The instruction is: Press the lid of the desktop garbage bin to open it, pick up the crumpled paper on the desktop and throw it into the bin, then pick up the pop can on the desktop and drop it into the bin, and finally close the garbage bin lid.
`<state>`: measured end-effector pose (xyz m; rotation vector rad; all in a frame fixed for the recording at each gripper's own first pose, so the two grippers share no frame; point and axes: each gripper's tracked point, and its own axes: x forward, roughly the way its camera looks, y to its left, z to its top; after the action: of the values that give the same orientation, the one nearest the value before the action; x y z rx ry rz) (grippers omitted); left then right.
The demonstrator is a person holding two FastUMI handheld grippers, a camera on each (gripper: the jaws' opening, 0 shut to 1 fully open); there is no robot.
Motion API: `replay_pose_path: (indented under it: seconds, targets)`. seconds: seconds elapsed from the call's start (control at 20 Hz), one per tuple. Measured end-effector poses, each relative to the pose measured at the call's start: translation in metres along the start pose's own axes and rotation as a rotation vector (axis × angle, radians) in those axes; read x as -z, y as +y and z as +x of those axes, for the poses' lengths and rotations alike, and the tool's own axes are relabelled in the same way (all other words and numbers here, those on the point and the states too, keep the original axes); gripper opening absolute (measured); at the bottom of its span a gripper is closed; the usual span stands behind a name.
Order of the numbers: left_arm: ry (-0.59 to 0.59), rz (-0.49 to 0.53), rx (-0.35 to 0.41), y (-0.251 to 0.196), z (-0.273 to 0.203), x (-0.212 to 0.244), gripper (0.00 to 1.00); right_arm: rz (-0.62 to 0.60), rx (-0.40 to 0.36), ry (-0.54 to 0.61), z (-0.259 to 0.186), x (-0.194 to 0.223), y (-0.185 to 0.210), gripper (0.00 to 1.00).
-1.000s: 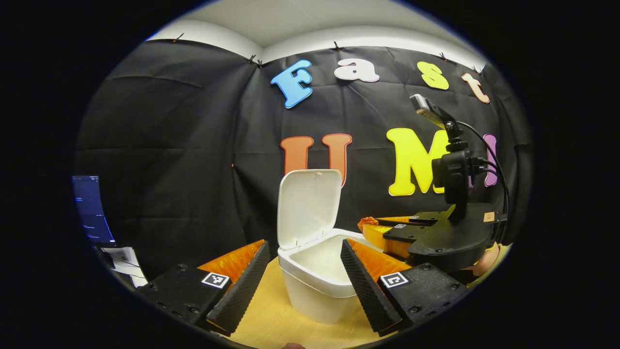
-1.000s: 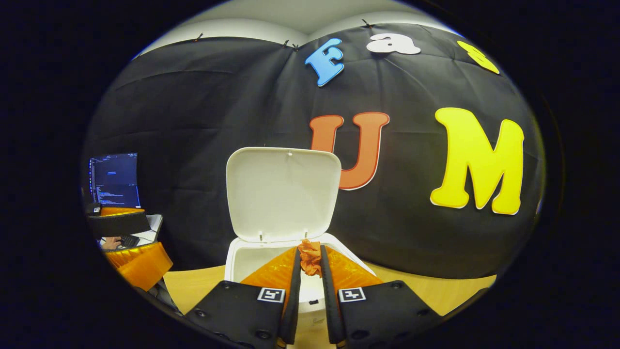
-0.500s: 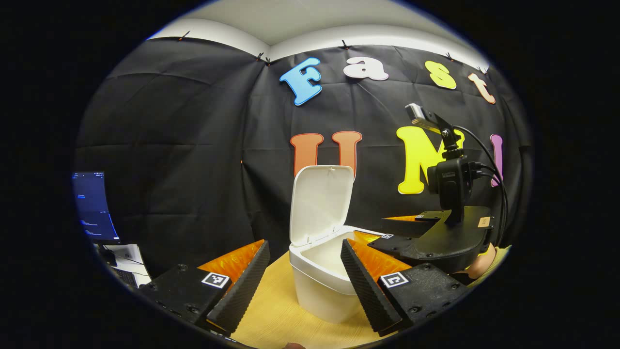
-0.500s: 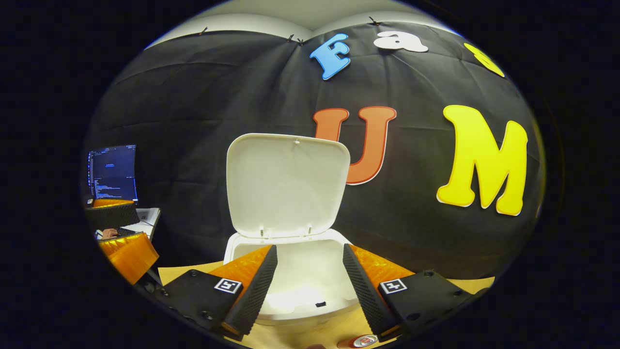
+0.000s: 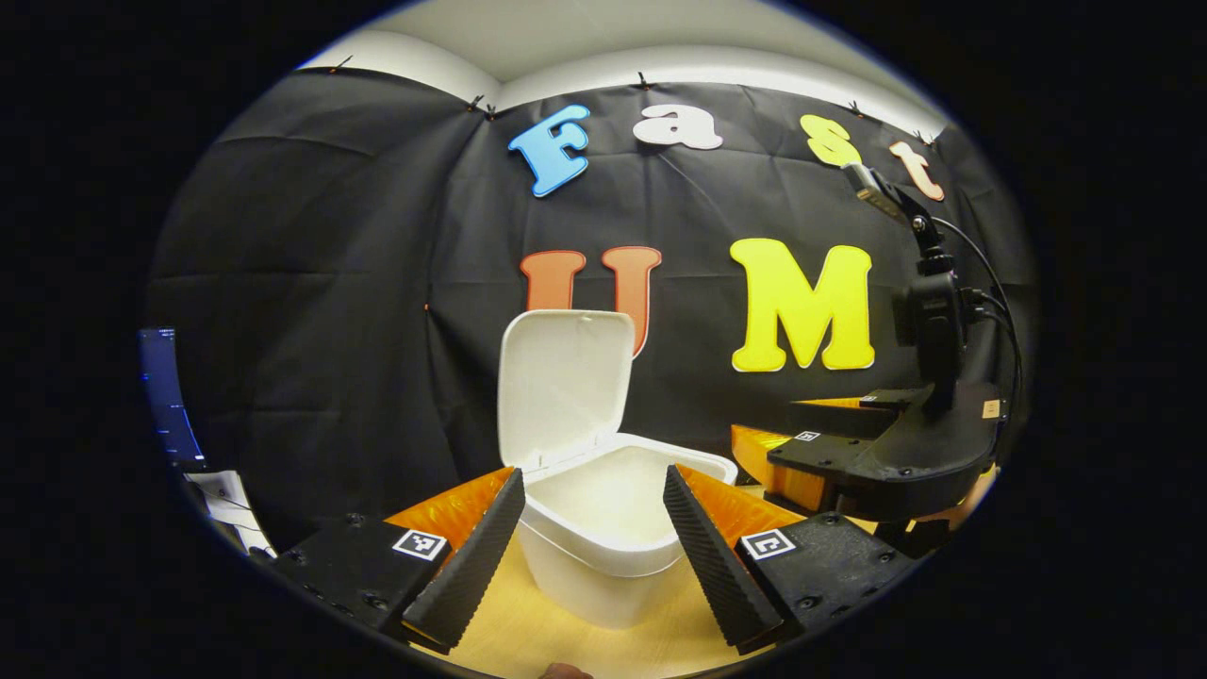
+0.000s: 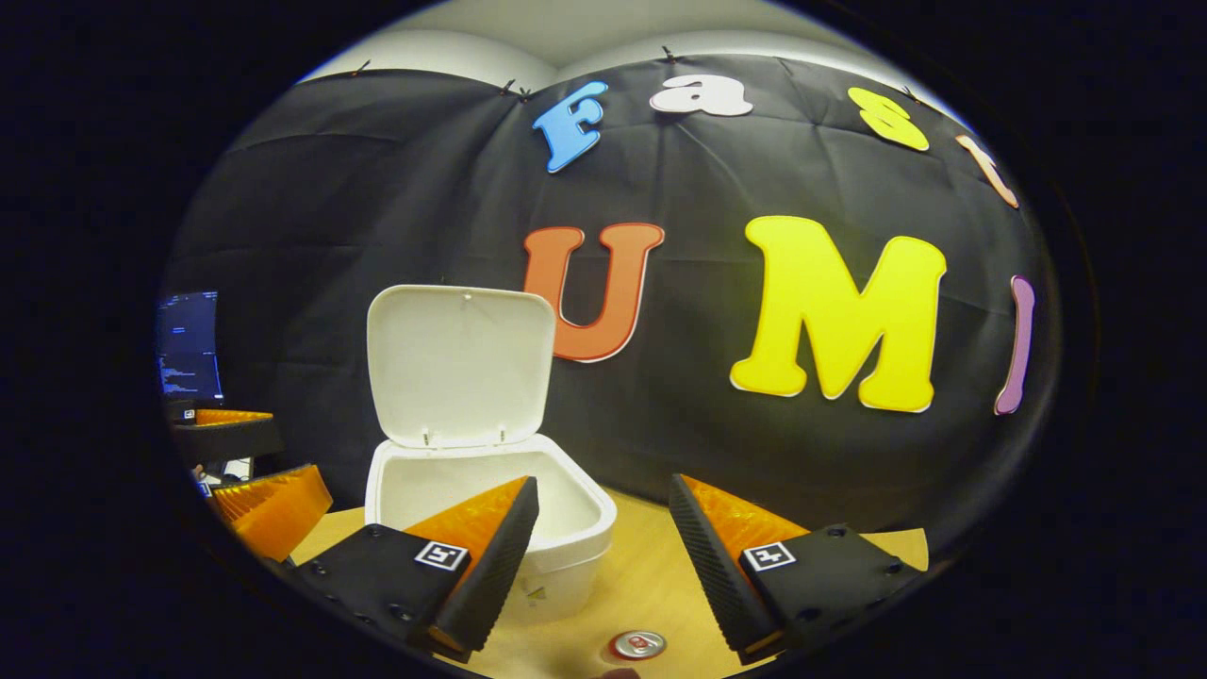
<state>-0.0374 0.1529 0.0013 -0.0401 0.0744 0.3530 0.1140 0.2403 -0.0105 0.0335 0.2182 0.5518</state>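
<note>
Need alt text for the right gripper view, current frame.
The right tool hangs open and empty over a wooden desktop, with the top of a pop can just below its fingers. To the left stands a white garbage bin with its lid raised upright, and the left tool sits at the far left edge.

A light wooden tabletop (image 6: 651,566) spreads below and ahead of the tool, running to the foot of the black cloth wall (image 6: 377,189) that stands straight ahead. Above the cloth, a strip of pale wall and ceiling (image 5: 585,38) shows. Far off to the tool's left, a lit monitor (image 6: 189,344) glows with dark screen content, papers (image 5: 226,490) lying beneath it.
</note>
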Motion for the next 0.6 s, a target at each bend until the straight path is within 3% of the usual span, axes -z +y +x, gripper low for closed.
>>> replay_pose_path:
  seconds: [0.6]
  targets:
    - [0.039, -0.002, 0.287, -0.118, 0.014, 0.046, 0.98, 0.012, 0.326, -0.062, -0.105, -0.005, -0.121, 0.92]
